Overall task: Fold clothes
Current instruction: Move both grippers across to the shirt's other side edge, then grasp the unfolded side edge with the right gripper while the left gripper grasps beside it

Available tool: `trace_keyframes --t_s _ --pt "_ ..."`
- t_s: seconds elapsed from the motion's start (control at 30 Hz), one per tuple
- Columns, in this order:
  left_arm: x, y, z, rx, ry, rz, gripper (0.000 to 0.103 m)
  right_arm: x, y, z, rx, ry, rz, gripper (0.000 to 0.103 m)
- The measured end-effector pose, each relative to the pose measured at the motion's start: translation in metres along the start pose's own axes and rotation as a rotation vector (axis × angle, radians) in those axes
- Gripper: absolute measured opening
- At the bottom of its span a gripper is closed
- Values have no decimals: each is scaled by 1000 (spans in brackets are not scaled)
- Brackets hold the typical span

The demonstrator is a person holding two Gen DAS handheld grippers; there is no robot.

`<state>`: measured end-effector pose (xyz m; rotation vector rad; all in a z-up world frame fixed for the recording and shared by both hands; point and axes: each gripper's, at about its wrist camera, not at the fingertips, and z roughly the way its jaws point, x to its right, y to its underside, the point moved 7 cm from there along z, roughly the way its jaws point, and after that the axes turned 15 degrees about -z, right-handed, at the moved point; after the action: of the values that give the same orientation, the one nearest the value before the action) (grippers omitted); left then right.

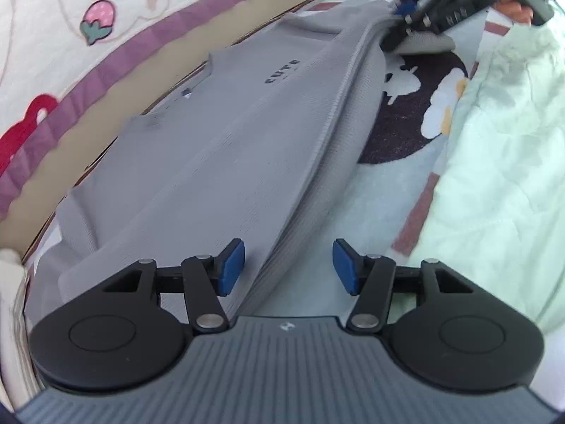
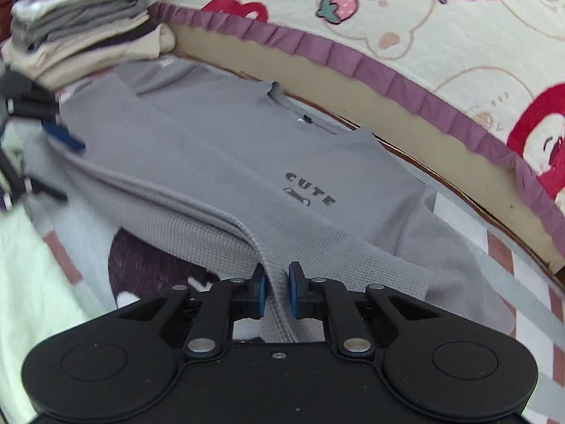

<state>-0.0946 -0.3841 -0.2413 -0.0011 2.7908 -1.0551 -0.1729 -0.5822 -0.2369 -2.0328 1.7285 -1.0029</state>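
Grey shirt (image 2: 226, 162) lying flat, print up, on a patterned mat (image 1: 406, 123) beside a frilled cartoon bedspread (image 2: 423, 28), its near hem bunched into a ridge. Right gripper (image 2: 276, 291) pinched shut on that hem at six o'clock; left gripper (image 1: 287, 265) about half open, hem edge between the pads (image 1: 231, 265) but not gripped. Best to close left first, then lift both together, keeping the fold line taut; folded stack (image 2: 88, 28) waiting at ten o'clock.

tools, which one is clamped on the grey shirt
The right tool: its pads pinch the grey shirt hem. The left tool straddles the hem, pads apart.
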Motion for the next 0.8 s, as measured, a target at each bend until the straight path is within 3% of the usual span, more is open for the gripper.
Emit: trace_keyframes --t_s 0.07,0.13,0.17,0.2,0.23,0.37,0.43,0.47,0.57,0.67,0.73,0.77,0.8 --pt "-5 -7 7 4 -32 -12 64 5 -3 -2 7 3 13 12" --pt "-14 -13 15 5 -79 -34 60 9 -6 -3 10 7 17 12" --pt "-19 -16 18 4 -94 -57 36 10 -7 -2 8 5 14 12" --pt "-24 -19 21 4 -106 -82 19 11 -7 -1 7 2 12 12" --pt "-28 -24 21 10 -89 -119 9 11 -7 0 3 3 8 12" --pt "-45 -44 18 39 -75 -256 8 1 -4 3 -14 13 -27 19" --pt "-54 -52 17 47 -65 -335 8 -10 -2 4 -28 17 -52 41" --pt "-58 -55 17 49 -57 -375 8 -16 -1 5 -32 19 -64 44" --pt "-69 -62 19 60 -45 -447 8 -36 -1 10 -41 29 -118 47" --pt "-77 -67 23 69 -27 -481 8 -49 -3 25 -72 119 -258 48" --pt "-82 -69 24 72 -10 -510 8 -51 -6 33 -70 174 -324 46" --pt "-84 -69 23 73 0 -530 8 -48 -9 35 -63 187 -323 39" --pt "-86 -68 23 73 12 -544 8 -43 -13 35 -55 189 -302 12"
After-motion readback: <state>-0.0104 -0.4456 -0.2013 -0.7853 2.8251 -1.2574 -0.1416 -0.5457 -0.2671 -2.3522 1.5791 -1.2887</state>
